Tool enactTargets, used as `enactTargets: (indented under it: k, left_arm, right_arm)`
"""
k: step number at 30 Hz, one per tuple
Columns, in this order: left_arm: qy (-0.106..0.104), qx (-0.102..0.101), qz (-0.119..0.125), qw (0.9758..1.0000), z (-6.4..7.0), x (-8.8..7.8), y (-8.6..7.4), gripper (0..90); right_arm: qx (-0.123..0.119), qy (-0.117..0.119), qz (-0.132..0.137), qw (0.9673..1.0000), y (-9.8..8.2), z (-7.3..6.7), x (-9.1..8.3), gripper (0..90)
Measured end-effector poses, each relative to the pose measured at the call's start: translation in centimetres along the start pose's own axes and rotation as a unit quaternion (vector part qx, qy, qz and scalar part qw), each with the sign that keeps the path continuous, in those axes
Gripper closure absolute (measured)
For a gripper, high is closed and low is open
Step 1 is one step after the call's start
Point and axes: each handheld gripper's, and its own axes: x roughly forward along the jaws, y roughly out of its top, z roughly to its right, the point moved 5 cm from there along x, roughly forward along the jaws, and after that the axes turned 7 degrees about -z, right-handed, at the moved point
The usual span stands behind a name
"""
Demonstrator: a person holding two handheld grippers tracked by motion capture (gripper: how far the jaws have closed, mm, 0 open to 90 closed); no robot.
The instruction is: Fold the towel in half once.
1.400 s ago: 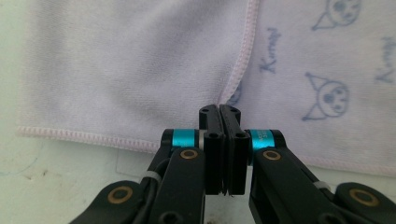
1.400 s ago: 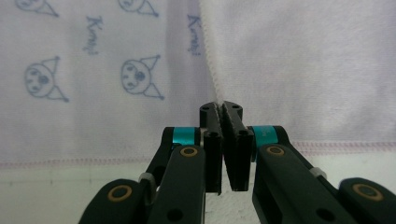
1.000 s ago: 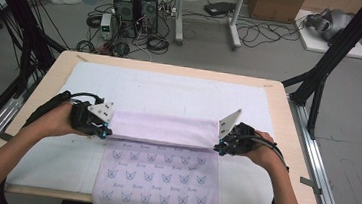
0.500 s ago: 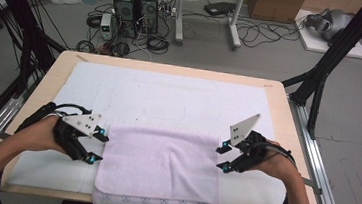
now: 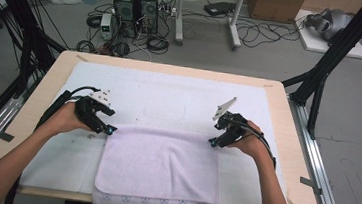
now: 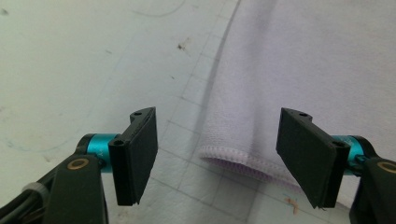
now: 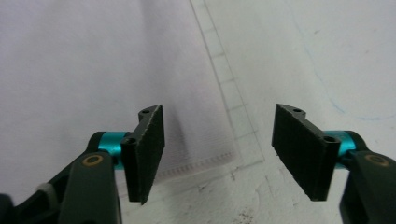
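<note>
high view: towel [image 5: 160, 163] folded, both far corners let go.
left gripper [image 5: 106, 129]: jaws just opened, hold nothing.
right gripper [image 5: 213, 143]: same.
your move: lift clear without snagging the hem.

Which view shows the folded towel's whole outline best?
The high view: the whole towel lies folded on the mat, its near edge hanging over the table front. The left gripper view gives just one stitched corner; the right gripper view gives another corner and flat cloth.

light: even, bright | shadows: soft | focus: close views — slightly blurred
</note>
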Motion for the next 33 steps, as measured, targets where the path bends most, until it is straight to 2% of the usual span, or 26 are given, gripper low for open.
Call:
enactTargets:
  k: [1, 2, 4, 6, 7, 10, 12, 14, 15, 17, 18, 19, 22, 24, 28, 31, 33]
  left_arm:
    - [-0.002, 0.003, -0.006, 1.0, 0.0, 0.2, 0.0, 30.6]
    - [-0.014, 0.002, -0.009, 0.9999, 0.1, 0.4, 0.1, 32.3]
    - [-0.018, 0.004, -0.022, 0.9996, 0.2, 0.7, 0.1, 35.0]
    - [-0.026, -0.005, -0.033, 0.9991, 0.2, 1.0, 0.1, 40.2]
    - [-0.023, -0.002, -0.044, 0.9988, 0.1, 1.2, 0.2, 42.0]
    - [-0.027, -0.008, -0.059, 0.9979, 0.2, 1.6, 0.5, 53.8]
    - [-0.016, -0.011, -0.077, 0.9969, 0.4, 1.9, 0.7, 65.0]
    - [-0.02, -0.027, -0.088, 0.9956, 0.4, 2.0, 0.8, 79.0]
    - [-0.016, -0.027, -0.093, 0.9952, 0.4, 2.0, 0.9, 83.4]
    - [-0.004, -0.023, -0.1, 0.9947, 0.3, 2.0, 1.1, 85.6]
    - [0.015, -0.015, -0.102, 0.9946, 0.1, 1.8, 1.3, 85.9]
    - [0.024, -0.015, -0.097, 0.9948, -0.1, 1.6, 1.5, 86.2]
    - [0.044, -0.016, -0.086, 0.9952, -0.9, 1.0, 2.2, 86.3]
    - [0.063, -0.006, -0.083, 0.9945, -1.5, 0.5, 2.7, 86.2]
    - [0.09, -0.004, -0.066, 0.9937, -3.4, -0.8, 4.4, 86.3]
    - [0.106, -0.004, -0.056, 0.9928, -4.8, -1.3, 5.8, 86.3]
    - [0.117, -0.002, -0.055, 0.9916, -5.8, -1.4, 6.7, 86.3]
  right_arm:
    - [-0.01, -0.004, -0.011, 0.9999, 0.2, 0.0, 0.2, 33.1]
    - [-0.018, -0.004, -0.013, 0.9997, 0.4, 0.1, 0.4, 33.2]
    - [-0.019, 0.016, -0.014, 0.9996, 0.9, 0.1, 0.6, 42.7]
    - [-0.027, 0.02, -0.03, 0.999, 1.2, 0.2, 0.9, 49.1]
    - [-0.028, 0.024, -0.04, 0.9985, 1.2, 0.3, 1.1, 54.2]
    - [-0.029, 0.035, -0.056, 0.9974, 1.2, 0.3, 1.5, 70.8]
    - [-0.037, 0.031, -0.076, 0.9959, 1.1, 0.3, 1.7, 81.6]
    - [-0.036, 0.028, -0.079, 0.9958, 1.2, 0.3, 1.6, 86.1]
    - [-0.039, 0.024, -0.079, 0.9958, 1.3, 0.2, 1.5, 86.5]
    - [-0.042, 0.011, -0.085, 0.9954, 1.3, 0.2, 1.4, 87.5]
    - [-0.043, -0.005, -0.086, 0.9953, 1.4, 0.3, 1.3, 87.8]
    - [-0.037, -0.023, -0.084, 0.9955, 1.5, 0.5, 1.1, 88.0]
    - [-0.026, -0.047, -0.064, 0.9965, 1.9, 1.0, 0.4, 88.1]
    - [-0.018, -0.059, -0.055, 0.9966, 2.0, 1.5, 0.2, 88.1]
    - [0.014, -0.085, -0.024, 0.9959, 2.0, 2.9, -0.5, 88.2]
    - [0.033, -0.113, -0.009, 0.993, 2.1, 4.1, -1.3, 88.2]
    - [0.045, -0.139, 0.004, 0.9893, 2.4, 5.0, -2.1, 88.1]
